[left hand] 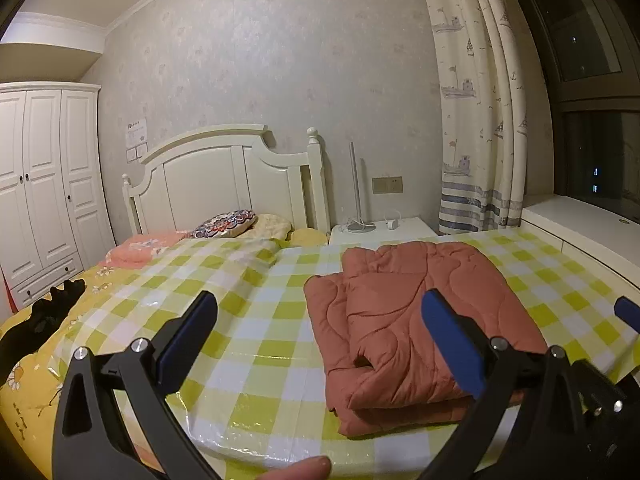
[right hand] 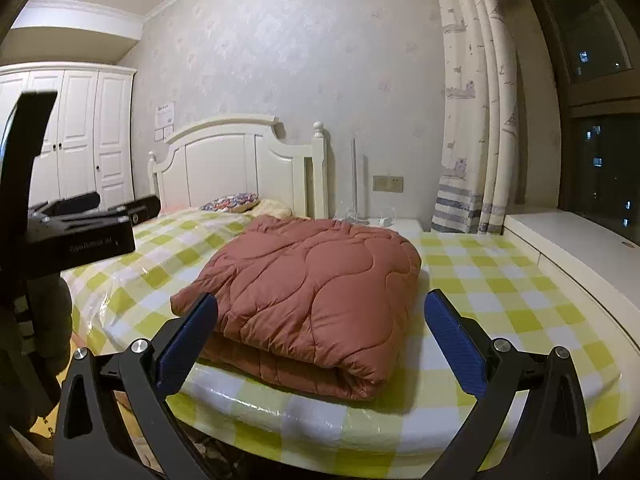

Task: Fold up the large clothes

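Rust-coloured quilted garment [right hand: 308, 280] lies folded on the checked bench [right hand: 500, 292]. It sits directly ahead of your right gripper [right hand: 320, 340], and ahead-right of your left gripper [left hand: 320, 340]. Both sets of fingers are spread, holding nothing.

In front of me stands the bed [left hand: 224, 168], with a cream wooden headboard against the wall. A green-and-white checked plastic cover [left hand: 256, 344] is spread over most of its top and shines where the light hits it. On that cover lies the rust-coloured quilted blanket [right hand: 316, 284], folded into a thick stack, right of centre from my left tong's view. Up by the headboard I see a patterned round cushion [left hand: 226, 223], a pink pillow [left hand: 140, 249] and a pale yellow pillow [left hand: 274, 225]. A black garment [left hand: 44, 314] lies on the yellow sheet [left hand: 28, 392] at the left edge.
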Available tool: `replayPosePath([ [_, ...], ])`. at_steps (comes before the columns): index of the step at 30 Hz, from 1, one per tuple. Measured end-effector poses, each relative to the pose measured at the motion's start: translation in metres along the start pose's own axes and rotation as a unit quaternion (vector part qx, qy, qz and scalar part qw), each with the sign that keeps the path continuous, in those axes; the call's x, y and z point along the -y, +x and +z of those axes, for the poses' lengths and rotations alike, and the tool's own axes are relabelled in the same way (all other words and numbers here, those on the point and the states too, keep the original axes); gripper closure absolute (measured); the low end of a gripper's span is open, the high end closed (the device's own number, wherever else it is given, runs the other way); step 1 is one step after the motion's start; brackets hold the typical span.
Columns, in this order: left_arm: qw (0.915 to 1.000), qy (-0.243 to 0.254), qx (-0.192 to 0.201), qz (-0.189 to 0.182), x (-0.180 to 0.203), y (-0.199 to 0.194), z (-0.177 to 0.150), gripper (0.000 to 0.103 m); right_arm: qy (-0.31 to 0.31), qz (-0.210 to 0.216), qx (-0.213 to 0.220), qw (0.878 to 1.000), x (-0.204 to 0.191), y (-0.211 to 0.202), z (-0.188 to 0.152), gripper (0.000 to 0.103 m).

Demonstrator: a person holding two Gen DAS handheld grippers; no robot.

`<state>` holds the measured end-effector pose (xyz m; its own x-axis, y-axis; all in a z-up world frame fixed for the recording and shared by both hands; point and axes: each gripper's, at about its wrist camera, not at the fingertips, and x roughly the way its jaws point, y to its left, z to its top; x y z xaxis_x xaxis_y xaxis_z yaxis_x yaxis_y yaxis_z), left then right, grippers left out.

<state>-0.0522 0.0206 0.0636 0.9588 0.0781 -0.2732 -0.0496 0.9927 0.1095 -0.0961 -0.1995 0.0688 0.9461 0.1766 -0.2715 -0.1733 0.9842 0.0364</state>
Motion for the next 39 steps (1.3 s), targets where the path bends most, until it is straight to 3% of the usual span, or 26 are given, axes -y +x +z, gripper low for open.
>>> replayPosePath([
  [7,1.0000,-0.002,-0.005,0.001,-0.002,0.001,-0.003,0.002,-0.006,-0.001,0.029,1.000,-0.005,-0.010,0.005,0.004],
  [39,0.9996,-0.013,-0.025,0.006,-0.003,0.005,-0.019,0.002,-0.035,-0.012,0.031,0.999,-0.020,-0.012,0.006,0.004],
])
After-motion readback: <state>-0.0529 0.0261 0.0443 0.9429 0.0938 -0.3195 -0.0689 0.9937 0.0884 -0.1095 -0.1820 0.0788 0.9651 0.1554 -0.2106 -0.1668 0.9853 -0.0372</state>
